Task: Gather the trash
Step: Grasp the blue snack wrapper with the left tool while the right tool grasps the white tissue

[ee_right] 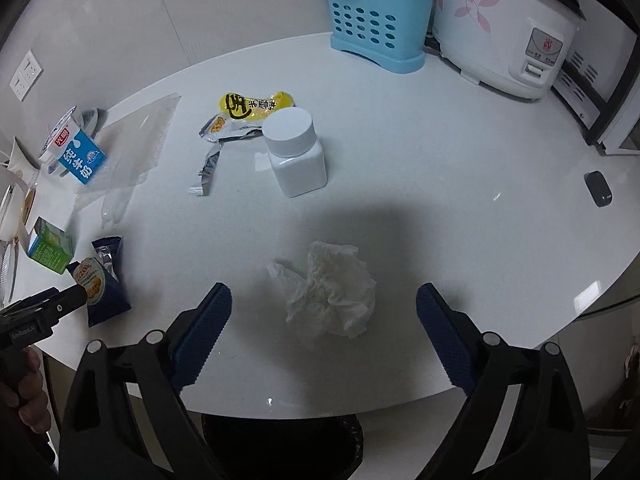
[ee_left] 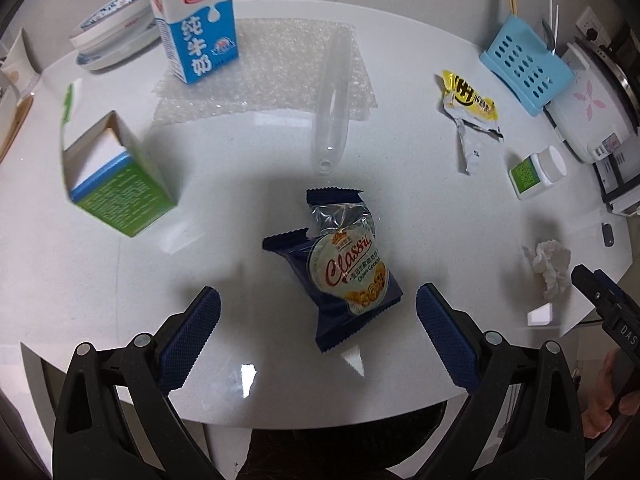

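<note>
Both grippers spread; left gripper (ee_left: 318, 308) straddles the cookie wrapper (ee_left: 340, 268); crumpled tissue (ee_right: 328, 294) lies between the right gripper (ee_right: 324, 306) fingers.

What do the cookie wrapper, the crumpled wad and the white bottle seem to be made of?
Cookie wrapper: glossy plastic film, silvery foil inside its torn top. Wad: matte, soft tissue paper, finely creased. Bottle: smooth opaque plastic, probably; ribbed screw cap.

a home kitchen: a white rice cooker (ee_right: 508, 36) stands at the back of the white bench (ee_right: 440, 160), a blue cutlery holder (ee_right: 376, 28) with chopsticks just beside it, wall sockets (ee_right: 26, 74) far left.
</note>
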Action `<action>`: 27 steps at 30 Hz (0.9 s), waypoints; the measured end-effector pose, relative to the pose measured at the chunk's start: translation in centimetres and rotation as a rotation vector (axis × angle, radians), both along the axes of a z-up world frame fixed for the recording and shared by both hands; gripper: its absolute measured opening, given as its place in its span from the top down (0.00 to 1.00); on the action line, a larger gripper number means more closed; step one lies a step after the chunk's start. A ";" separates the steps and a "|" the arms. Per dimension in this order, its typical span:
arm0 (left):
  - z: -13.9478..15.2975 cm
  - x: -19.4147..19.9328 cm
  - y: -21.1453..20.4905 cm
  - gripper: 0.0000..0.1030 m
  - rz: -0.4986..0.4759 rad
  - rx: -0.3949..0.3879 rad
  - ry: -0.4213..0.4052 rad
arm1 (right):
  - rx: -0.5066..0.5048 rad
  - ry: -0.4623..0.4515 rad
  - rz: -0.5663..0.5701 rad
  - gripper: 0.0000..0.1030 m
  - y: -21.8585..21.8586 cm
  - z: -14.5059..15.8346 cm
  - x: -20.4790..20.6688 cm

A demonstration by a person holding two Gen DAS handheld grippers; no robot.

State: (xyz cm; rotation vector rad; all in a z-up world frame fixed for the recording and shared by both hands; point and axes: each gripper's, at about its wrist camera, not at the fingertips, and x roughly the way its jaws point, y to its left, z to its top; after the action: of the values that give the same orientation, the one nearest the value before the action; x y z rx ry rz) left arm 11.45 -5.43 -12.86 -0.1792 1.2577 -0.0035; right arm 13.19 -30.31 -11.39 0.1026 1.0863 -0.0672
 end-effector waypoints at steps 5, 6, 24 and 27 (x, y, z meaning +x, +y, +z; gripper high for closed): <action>-1.3 1.0 0.0 0.12 -0.007 -0.011 0.033 | 0.013 0.052 -0.013 0.25 -0.2 -1.5 1.4; -1.5 1.2 0.0 0.13 -0.009 -0.011 0.039 | 0.016 0.065 -0.014 0.27 -0.1 -1.9 1.7; -2.5 1.9 -1.1 0.55 -0.059 -0.044 0.069 | 0.030 0.145 -0.024 0.80 0.0 -4.2 2.6; -2.2 1.8 -1.1 0.58 -0.064 -0.043 0.061 | 0.031 0.136 -0.027 0.82 -0.1 -3.9 2.4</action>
State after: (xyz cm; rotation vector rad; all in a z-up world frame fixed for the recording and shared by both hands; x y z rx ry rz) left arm 13.21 -6.51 -15.04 -0.1772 1.3240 -0.0804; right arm 15.61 -30.40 -15.33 0.1418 1.2225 -0.0828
